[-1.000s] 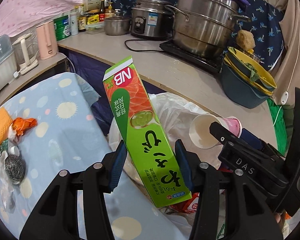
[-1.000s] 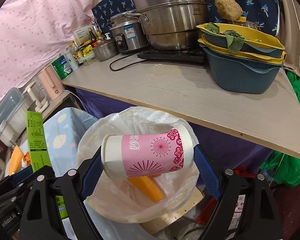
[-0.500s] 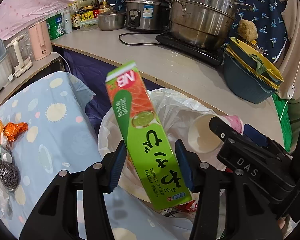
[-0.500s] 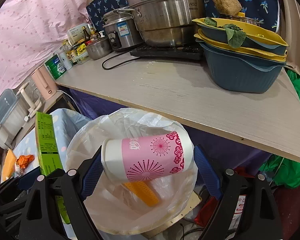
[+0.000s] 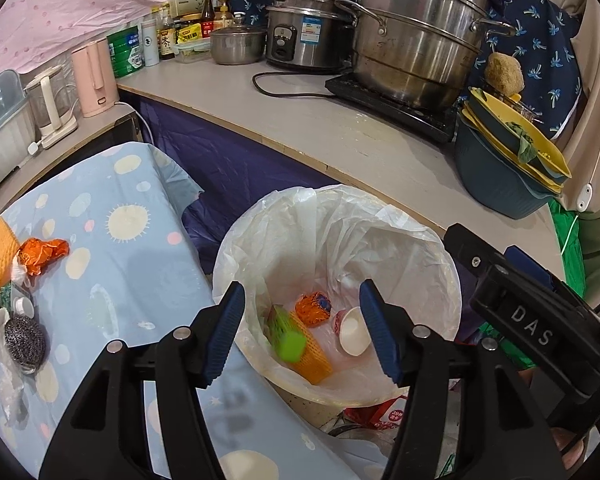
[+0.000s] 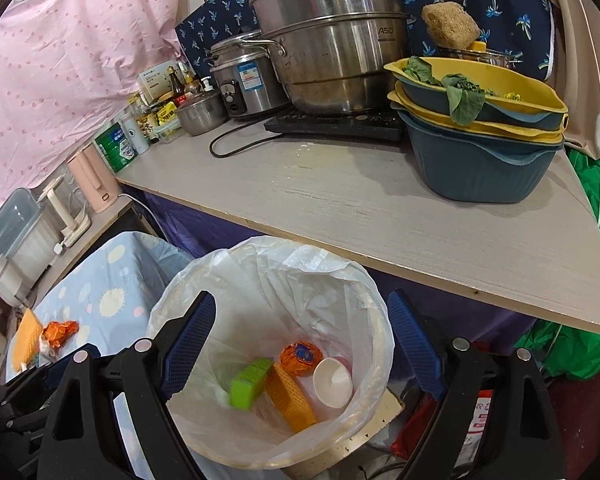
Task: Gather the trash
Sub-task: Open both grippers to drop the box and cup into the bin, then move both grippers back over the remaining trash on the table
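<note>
**Both tools empty over the bin, box and cup dropped in**

Your left tool [image 5: 302, 330] hangs over the lined trash bin [image 5: 432, 240], jaws apart and just opened wider, nothing between them. Your right tool [image 6: 302, 346] sits beside it over the same bin, jaws spread wide, also empty. Both point down into the opening, which makes sense for a drop.

Inside the bin: the green box [image 6: 250, 382] is blurred, likely mid-fall or just settling. The paper cup [image 6: 332, 382] lies on its side, mouth up toward you, next to an orange mesh piece [image 6: 292, 400] and an orange wrapper ball [image 6: 302, 354].

Further left, on the blue-clothed surface [image 5: 112, 264], trash remains: a crumpled orange wrapper [image 5: 44, 252], a steel scourer [image 5: 24, 338], a small white cap [image 5: 23, 306]. Judged: those come next.

Behind, the counter surface [image 6: 380, 208] holds pots and stacked basins, not trash.
</note>
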Demonstrator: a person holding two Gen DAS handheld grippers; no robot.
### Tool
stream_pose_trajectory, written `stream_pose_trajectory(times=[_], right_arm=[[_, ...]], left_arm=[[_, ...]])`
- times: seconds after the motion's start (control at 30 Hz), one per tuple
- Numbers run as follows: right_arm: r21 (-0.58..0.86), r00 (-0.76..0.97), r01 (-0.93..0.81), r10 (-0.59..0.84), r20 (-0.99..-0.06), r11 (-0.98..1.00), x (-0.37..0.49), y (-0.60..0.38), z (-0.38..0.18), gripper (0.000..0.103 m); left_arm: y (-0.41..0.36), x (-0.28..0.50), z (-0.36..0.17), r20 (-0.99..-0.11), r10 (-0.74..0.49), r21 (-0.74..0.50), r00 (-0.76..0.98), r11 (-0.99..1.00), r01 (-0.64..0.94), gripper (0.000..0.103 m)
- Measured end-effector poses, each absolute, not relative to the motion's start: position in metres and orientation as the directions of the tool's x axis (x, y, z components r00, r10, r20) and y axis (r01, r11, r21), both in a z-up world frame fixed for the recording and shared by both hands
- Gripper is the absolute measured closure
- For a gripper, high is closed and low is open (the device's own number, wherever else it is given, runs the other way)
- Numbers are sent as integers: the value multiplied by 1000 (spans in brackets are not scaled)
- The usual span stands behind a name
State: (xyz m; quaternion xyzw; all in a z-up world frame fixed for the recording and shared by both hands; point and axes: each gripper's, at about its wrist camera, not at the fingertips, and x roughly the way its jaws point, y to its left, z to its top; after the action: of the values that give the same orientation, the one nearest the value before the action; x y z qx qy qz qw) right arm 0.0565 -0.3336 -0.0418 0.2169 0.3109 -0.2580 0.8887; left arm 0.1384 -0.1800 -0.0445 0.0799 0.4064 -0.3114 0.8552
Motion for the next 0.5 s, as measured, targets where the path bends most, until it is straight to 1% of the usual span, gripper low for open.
stream_pose_trajectory(times=[0.5], right_arm=[[221, 730, 523, -298, -615, 823, 61, -291, -8, 18]], left_arm=[[-129, 138, -23, -716, -459, -140, 525, 832, 537, 46]])
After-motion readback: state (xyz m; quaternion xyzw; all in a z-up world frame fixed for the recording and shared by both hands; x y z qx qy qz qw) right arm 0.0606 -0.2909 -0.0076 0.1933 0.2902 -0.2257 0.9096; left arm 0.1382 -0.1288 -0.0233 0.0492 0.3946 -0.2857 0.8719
